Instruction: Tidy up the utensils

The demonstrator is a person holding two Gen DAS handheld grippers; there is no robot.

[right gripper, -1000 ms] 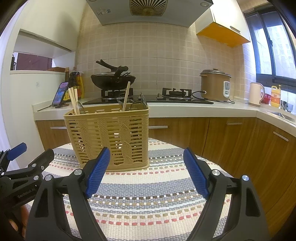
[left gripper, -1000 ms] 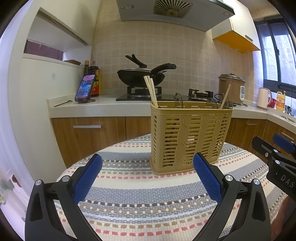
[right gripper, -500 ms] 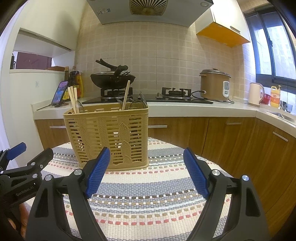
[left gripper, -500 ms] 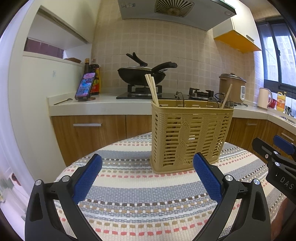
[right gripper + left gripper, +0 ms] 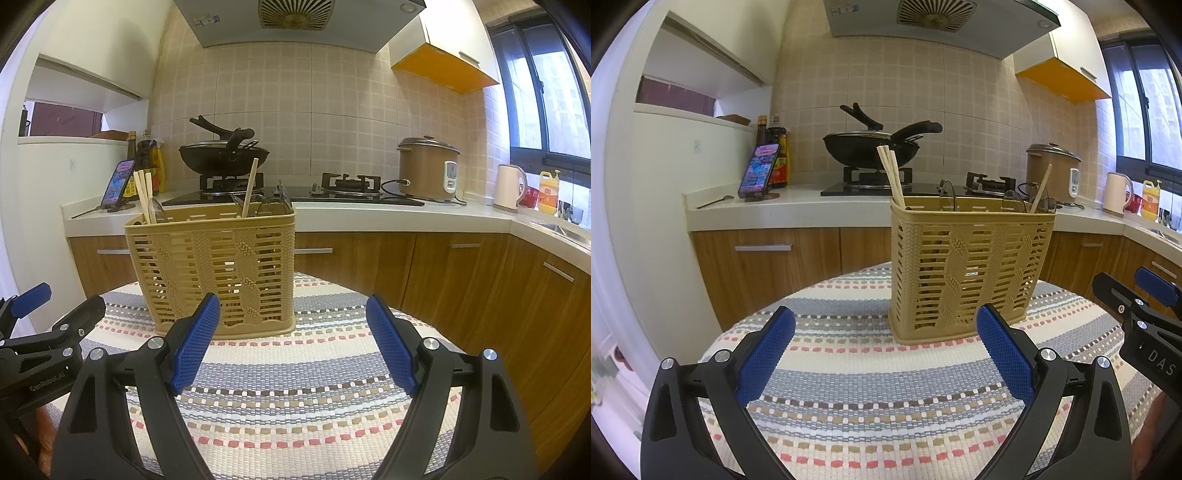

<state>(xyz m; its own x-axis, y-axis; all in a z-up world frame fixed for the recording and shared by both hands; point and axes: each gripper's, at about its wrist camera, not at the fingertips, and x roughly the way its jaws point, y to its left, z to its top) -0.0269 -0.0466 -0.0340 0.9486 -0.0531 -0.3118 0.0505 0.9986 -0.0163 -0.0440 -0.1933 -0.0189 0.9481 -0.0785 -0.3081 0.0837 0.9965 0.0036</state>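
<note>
A tan slatted utensil basket (image 5: pixel 967 266) stands on a round table with a striped woven cloth (image 5: pixel 886 387); it also shows in the right wrist view (image 5: pixel 214 269). Wooden chopsticks (image 5: pixel 892 175) stick up at its left end, a single one (image 5: pixel 1041 188) at its right, with dark spoon or ladle tops between. My left gripper (image 5: pixel 886 332) is open and empty, short of the basket. My right gripper (image 5: pixel 291 325) is open and empty, just right of the basket front. Each gripper shows at the edge of the other's view.
Behind the table runs a kitchen counter (image 5: pixel 757 210) with a wok on the hob (image 5: pixel 871 147), a phone on a stand (image 5: pixel 757 171), sauce bottles, a rice cooker (image 5: pixel 428 168), a kettle (image 5: pixel 509 188) and a spoon (image 5: pixel 714 201) lying on it.
Both views have shifted only slightly; the basket sits a little lower and nearer in the frames. Both grippers stay open and empty.
</note>
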